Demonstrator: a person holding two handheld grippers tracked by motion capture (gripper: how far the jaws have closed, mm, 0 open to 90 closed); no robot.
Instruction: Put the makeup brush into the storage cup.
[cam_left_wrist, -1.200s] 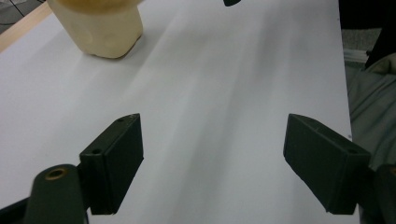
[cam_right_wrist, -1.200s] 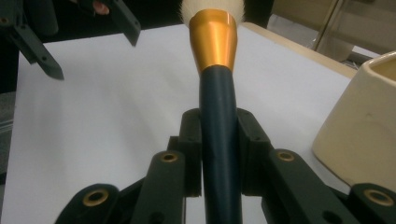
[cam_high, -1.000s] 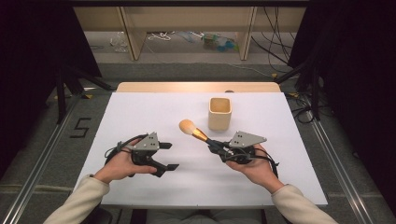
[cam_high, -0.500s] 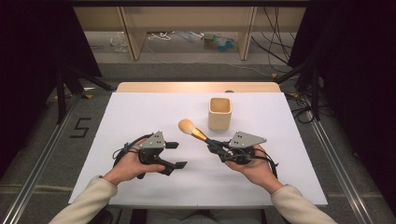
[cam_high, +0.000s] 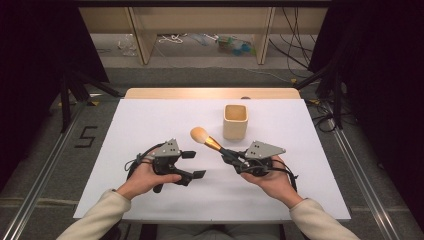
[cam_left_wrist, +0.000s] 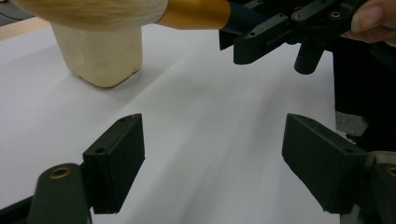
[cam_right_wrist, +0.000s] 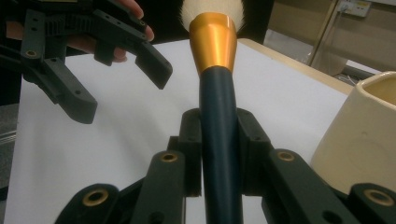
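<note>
A makeup brush (cam_high: 206, 138) with a cream head, gold ferrule and dark blue handle (cam_right_wrist: 218, 140) is held off the table, head pointing up-left. My right gripper (cam_high: 227, 155) is shut on that handle; the pads clamp it from both sides in the right gripper view. My left gripper (cam_high: 193, 164) rests low over the white table sheet (cam_high: 150, 120), left of the brush, its jaws open with nothing between them (cam_left_wrist: 212, 158). A cream square cup (cam_high: 235, 121) stands upright behind the brush head; it also appears as the cup (cam_left_wrist: 100, 53) and at the right edge as the cup (cam_right_wrist: 359, 135).
The white sheet covers a wooden table whose far edge (cam_high: 210, 93) shows bare. Beyond it are wooden shelf legs (cam_high: 142, 40) and cables on the floor. A metal rail (cam_high: 45, 170) runs along the left side, with dark curtains on both sides.
My left gripper has shifted a little to the right, toward the brush, with its jaws still open. The right gripper and the brush have stayed put.
</note>
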